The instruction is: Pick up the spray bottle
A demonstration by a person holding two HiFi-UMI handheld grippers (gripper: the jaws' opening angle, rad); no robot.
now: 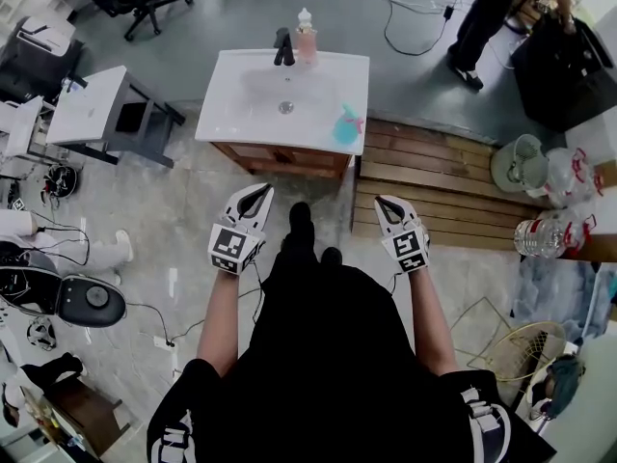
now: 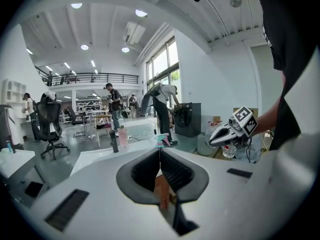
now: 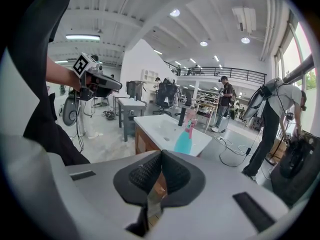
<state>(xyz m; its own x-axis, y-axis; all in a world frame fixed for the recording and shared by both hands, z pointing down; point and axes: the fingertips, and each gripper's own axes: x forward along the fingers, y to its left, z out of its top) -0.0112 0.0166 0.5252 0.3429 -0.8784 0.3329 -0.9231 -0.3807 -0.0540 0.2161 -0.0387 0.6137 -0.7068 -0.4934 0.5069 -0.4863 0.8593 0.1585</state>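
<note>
both hand-held grippers are empty, jaws pressed together. the left hand-held gripper [image 1: 254,197] and the right hand-held gripper [image 1: 387,205] hang side by side in front of the person, short of the counter [image 1: 231,114].

the spray bottle [image 1: 346,124] stands upright on the corner of that white sink counter nearest the right hand-held gripper. it is ahead of that gripper and a little to its left, well apart from it. from the left hand-held gripper it lies ahead and off to the right.

it is a teal plastic bottle with a cone-shaped body and a pink trigger head. it probably weighs little, though how full it is cannot be told. the smooth, tapering wall looks slippery, so pads closing low on it might ride upward. the better hold is likely the narrow upper body just under the trigger, once the jaws are opened. a gentle squeeze seems wise, since thin plastic gives.
</note>
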